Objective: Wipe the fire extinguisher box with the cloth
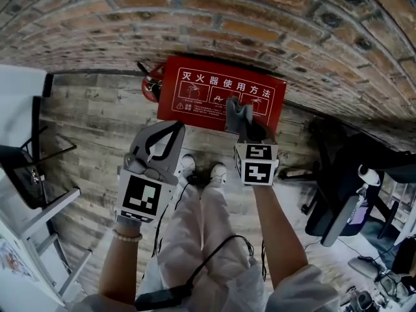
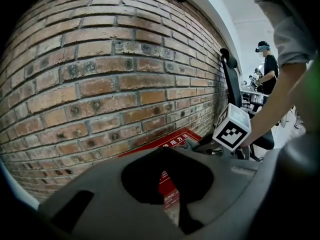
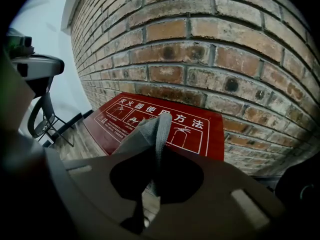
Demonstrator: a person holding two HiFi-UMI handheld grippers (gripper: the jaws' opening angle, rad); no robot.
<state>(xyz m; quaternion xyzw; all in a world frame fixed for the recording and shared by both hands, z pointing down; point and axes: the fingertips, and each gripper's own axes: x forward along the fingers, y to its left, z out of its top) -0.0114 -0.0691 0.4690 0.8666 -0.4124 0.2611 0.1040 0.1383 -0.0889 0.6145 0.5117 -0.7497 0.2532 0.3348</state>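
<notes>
Right gripper (image 1: 249, 130) has its jaws clamped on a grey cloth (image 1: 237, 113). In the right gripper view the cloth (image 3: 149, 134) is a folded strip pinched between the jaws of the right gripper (image 3: 154, 170), sticking out straight ahead of the tips.

The red fire extinguisher box (image 1: 208, 93) lies directly ahead of the right gripper, just past the cloth end, flat against the foot of the brick wall (image 1: 273, 18). The box face with white print (image 3: 212, 134) fills the area in front of the jaws. The cloth end overlaps the lower right part of the face; can't tell if it touches.

Left gripper (image 1: 170, 130) has its jaws together with nothing between them. It sits beside the right gripper, on that gripper's left and a bit further back from the box. In the left gripper view the left gripper (image 2: 167, 159) points at the wall, with the box (image 2: 175, 138) ahead and slightly right of the tips, apart from them. The right gripper's marker cube (image 2: 231, 127) shows off to its right.

A red extinguisher (image 1: 151, 83) stands at the box's left end, ahead-left of the left gripper. Wood floor (image 1: 91, 122) lies under both tools. A black office chair (image 1: 341, 174) stands to the right of the right gripper.
</notes>
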